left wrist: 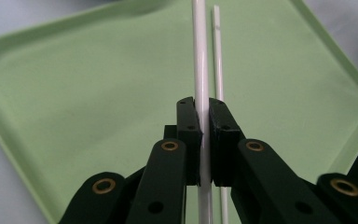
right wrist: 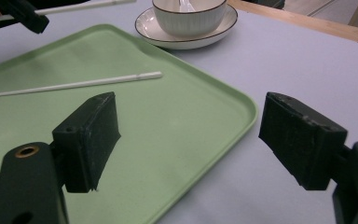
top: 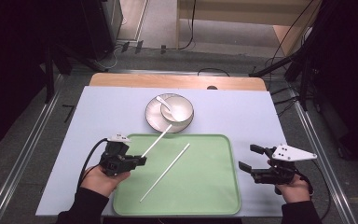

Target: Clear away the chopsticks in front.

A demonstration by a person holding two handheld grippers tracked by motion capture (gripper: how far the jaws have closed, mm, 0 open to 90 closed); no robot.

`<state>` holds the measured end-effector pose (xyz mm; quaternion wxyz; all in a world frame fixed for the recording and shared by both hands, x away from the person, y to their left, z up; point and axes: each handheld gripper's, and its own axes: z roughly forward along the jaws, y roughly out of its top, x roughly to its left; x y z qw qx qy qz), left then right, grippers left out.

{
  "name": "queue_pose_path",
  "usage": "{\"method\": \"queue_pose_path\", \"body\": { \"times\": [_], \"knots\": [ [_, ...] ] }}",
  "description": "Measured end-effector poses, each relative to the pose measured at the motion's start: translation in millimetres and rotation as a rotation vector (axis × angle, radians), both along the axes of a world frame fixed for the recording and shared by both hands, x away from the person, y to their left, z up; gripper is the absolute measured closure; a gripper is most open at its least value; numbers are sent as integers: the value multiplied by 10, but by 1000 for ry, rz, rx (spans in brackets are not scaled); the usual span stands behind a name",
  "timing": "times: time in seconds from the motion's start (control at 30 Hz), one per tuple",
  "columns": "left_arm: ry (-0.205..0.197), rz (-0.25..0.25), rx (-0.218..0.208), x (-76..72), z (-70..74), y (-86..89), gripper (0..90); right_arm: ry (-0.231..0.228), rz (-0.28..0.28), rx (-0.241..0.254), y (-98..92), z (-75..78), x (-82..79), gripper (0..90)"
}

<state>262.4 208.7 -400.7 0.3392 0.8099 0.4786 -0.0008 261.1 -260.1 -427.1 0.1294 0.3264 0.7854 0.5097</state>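
My left gripper (top: 139, 161) (left wrist: 201, 109) is shut on a white chopstick (top: 157, 140) (left wrist: 199, 56), which points from the jaws towards the bowl over the green tray's (top: 214, 186) (left wrist: 74, 93) left part. A second white chopstick (top: 165, 171) (left wrist: 217, 56) (right wrist: 79, 84) lies slantwise on the tray. My right gripper (top: 248, 157) (right wrist: 191, 135) stands open just off the tray's right edge with nothing between its fingers. In the right gripper view the left gripper (right wrist: 25, 16) sits at the top left with its chopstick (right wrist: 84, 5).
Behind the tray, a white bowl (top: 176, 109) (right wrist: 189, 16) with a white spoon (top: 164, 103) in it stands on a plate (top: 154, 119) (right wrist: 186, 41). A pale mat (top: 98, 112) covers the table, whose wooden far edge (top: 177, 80) shows beyond it.
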Motion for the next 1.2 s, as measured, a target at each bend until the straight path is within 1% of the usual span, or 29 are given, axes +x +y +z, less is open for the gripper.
{"method": "queue_pose_path", "body": {
  "times": [0.07,0.1,0.17,0.2,0.23,0.3,0.37,0.4,0.43,0.5,0.53,0.57,0.67,0.73,0.77,0.8,0.83,0.87,1.0,1.2],
  "knots": [
    [7,-6,15,-24,-35,-35,857,0,1,3,5,5,-4,204],
    [4,-5,16,-29,-49,-47,857,0,1,3,5,5,-4,204],
    [11,-6,12,-27,-91,-67,857,0,2,3,5,6,-5,204],
    [4,-9,17,-25,-124,-85,857,0,2,3,4,6,-5,204],
    [6,-22,35,-15,-161,-108,857,0,2,3,3,6,-4,204],
    [29,-29,49,15,-241,-142,857,-1,1,4,-1,6,-1,204],
    [43,-37,64,39,-298,-177,857,-1,1,3,3,6,-2,204],
    [40,-36,72,50,-322,-199,856,0,1,3,6,7,-4,205],
    [45,-43,77,69,-346,-207,856,0,1,2,7,8,-5,204],
    [52,-29,76,89,-378,-221,856,-1,2,1,8,6,-2,204],
    [50,-28,82,103,-397,-223,856,0,1,1,6,6,-2,205],
    [48,-27,98,119,-411,-221,855,0,1,3,5,6,-3,204],
    [60,1,82,173,-475,-229,854,-1,2,0,5,5,-2,205],
    [60,-3,85,180,-474,-228,853,-1,2,-1,7,5,-3,204],
    [57,3,78,176,-478,-247,853,-1,3,-1,9,5,-2,205],
    [55,-11,89,174,-474,-253,852,-1,4,-2,9,4,-2,205],
    [52,-3,88,164,-475,-273,851,-2,4,-3,8,4,-1,204],
    [57,-8,91,164,-473,-277,851,-2,4,-3,9,3,1,204],
    [55,0,96,158,-471,-291,848,-1,8,-3,13,4,-1,205],
    [66,1,93,160,-468,-292,842,0,6,-3,12,5,-1,204]
  ]
}}
